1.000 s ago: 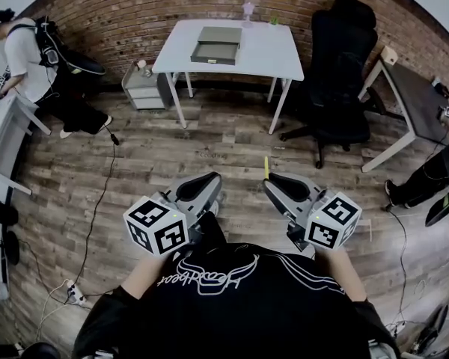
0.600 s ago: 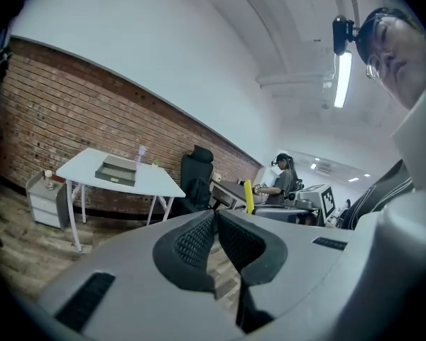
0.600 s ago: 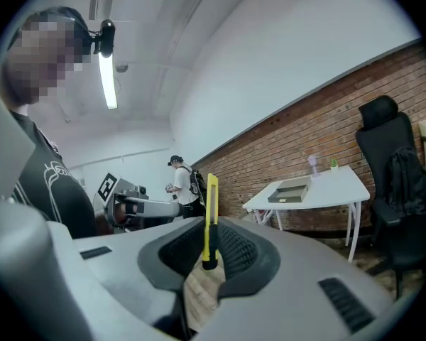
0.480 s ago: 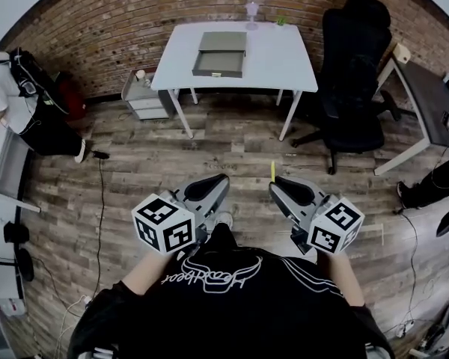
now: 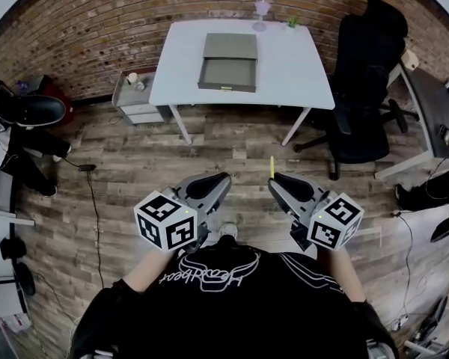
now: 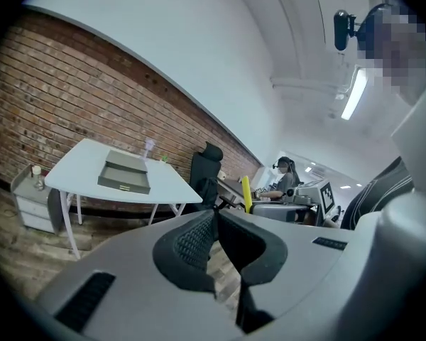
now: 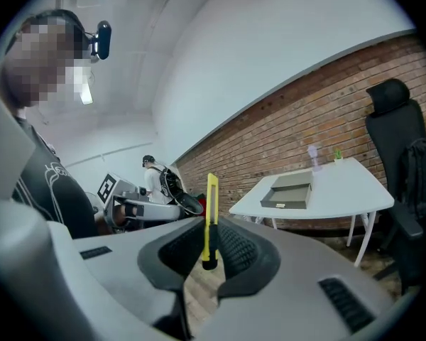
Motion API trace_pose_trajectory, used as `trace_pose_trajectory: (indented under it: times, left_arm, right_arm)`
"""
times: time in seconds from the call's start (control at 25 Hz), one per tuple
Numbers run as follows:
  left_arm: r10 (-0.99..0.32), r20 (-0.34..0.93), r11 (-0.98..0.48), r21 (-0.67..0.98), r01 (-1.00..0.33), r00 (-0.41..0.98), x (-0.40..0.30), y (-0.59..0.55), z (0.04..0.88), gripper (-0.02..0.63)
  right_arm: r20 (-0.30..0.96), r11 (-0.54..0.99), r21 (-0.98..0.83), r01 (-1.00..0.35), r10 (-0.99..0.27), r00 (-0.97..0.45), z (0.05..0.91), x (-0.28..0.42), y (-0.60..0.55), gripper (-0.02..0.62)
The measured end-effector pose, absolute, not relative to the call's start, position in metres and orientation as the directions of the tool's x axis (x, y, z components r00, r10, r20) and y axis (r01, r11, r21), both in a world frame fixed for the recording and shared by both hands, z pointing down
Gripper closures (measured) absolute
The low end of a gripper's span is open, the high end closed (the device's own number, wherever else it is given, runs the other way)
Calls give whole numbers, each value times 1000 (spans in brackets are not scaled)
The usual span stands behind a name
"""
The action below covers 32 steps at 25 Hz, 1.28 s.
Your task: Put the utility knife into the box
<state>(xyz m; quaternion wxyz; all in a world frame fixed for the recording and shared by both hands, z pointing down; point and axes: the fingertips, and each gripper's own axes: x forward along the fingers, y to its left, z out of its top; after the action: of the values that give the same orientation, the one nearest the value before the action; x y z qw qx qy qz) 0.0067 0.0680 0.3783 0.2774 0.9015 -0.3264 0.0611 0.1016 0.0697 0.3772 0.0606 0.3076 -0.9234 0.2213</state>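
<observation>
Right, head view first: the right gripper (image 5: 275, 183) is clenched on the utility knife (image 5: 272, 167). The knife's yellow body pokes out past the fingers (image 5: 292, 189) toward the far side. The left gripper (image 5: 221, 178) sits just beside it on the left, its fingers pressed together on nothing. Both grippers are held out in front of the person's black shirt (image 5: 232, 298). Their marker cubes are near the body and their tips angle slightly toward each other above the wooden floor (image 5: 135, 170). Far ahead a white table (image 5: 299, 69) stands against the brick wall. The grey box (image 5: 228, 62) rests on it, well apart from the knife. A black office chair (image 5: 363, 73) stands to the table's right.

Now the left gripper view: the ribbed pads meet at the tips and there is nothing between them. The box (image 6: 126, 172) sits on the table (image 6: 74, 180) far off to the left. The knife (image 6: 246, 194) shows as a yellow strip just right of the fingertips.

Over to the right gripper view: the knife (image 7: 211, 212) stands upright between the fingers (image 7: 238, 251). It is pinched at its dark lower end and its yellow body rises above them. The box (image 7: 287, 192) lies on the table (image 7: 348, 187), far to the right.
</observation>
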Motion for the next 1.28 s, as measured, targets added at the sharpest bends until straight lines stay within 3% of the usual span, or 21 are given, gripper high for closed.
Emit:
trace_pose_trajectory:
  times: [0.6, 1.28]
  left_arm:
    - [-585, 260, -621, 465, -631, 768, -57, 5, 385, 565]
    - [-657, 306, -508, 495, -705, 689, -110, -89, 407, 565]
  right_arm:
    - [277, 743, -345, -573, -503, -819, 385, 33, 2, 537]
    - [309, 778, -372, -506, -410, -858, 406, -17, -111, 537]
